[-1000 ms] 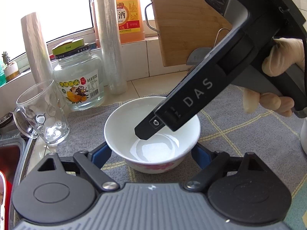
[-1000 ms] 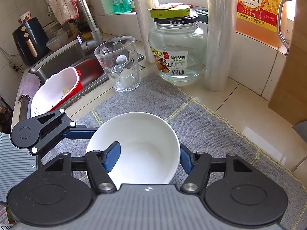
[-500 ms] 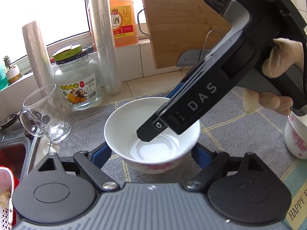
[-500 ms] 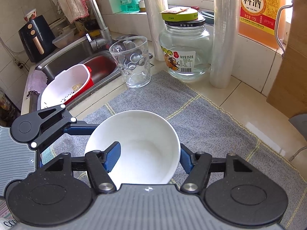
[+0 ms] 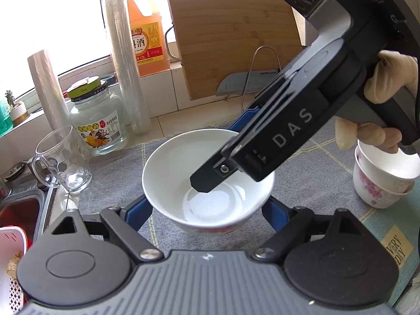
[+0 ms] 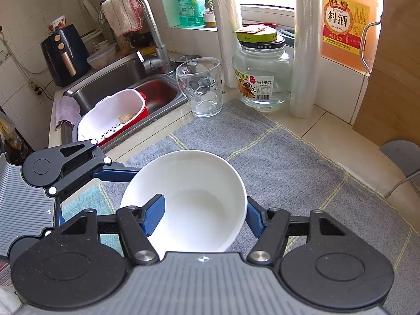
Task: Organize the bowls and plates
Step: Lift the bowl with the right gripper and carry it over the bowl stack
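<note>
White glazed bowl (image 5: 208,181), round and smooth, pink flowers around the outer base, raised above a grey woven mat (image 6: 275,157) with thin yellow grid lines. Pinched at the rim by the right gripper (image 6: 206,214): one blue pad inside the wall at 9 o'clock, the other outside at 3 o'clock. Flanked by the left gripper (image 5: 208,211), its blue fingers spread wide at 8 and 4 o'clock of the bowl; contact with the wall cannot be told. Pale gloved hand (image 5: 378,110) on the right gripper's black handle at 2 o'clock in the left wrist view. Just below it, at 3 o'clock, stacked white cups (image 5: 380,181) with pink blossoms. At 10 o'clock, a dimpled clear glass mug (image 5: 64,161); behind it a squat glass jar (image 5: 98,120) with a green lid and fruit label. Near the jar, an upright roll of clear film (image 5: 126,65). At 12 o'clock, a bamboo cutting board (image 5: 233,42) leaning on the tiled wall. Steel sink (image 6: 115,81) with a white perforated basket (image 6: 113,115) at 10 o'clock in the right wrist view.
</note>
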Demonstrator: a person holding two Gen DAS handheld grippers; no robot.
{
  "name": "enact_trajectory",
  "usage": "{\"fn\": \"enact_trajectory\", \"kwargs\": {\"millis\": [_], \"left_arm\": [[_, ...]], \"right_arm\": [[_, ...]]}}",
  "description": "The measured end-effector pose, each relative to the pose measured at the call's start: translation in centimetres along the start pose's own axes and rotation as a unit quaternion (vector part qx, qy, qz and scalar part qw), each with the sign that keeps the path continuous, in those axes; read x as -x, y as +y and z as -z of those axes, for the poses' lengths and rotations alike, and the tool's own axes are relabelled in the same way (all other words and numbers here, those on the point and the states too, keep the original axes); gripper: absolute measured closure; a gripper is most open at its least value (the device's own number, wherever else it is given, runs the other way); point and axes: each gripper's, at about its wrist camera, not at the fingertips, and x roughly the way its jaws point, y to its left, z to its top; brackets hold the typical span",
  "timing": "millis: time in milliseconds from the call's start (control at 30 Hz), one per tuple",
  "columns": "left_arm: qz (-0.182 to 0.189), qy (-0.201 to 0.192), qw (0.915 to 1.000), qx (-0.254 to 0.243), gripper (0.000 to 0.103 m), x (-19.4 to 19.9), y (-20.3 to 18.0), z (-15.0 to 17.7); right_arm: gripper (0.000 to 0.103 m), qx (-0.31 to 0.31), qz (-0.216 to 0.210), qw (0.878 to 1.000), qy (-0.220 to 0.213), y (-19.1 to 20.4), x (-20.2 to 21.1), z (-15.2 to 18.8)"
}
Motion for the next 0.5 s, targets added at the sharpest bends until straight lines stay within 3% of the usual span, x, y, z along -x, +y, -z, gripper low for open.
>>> {"fn": "enact_trajectory", "kwargs": {"millis": [500], "left_arm": [[0.043, 0.001, 0.9986, -0.032, 0.013, 3.7, -5.2, -0.4]], "right_arm": [[0.032, -0.016, 0.025, 0.999, -0.017, 1.4, 6.8, 5.7]]}}
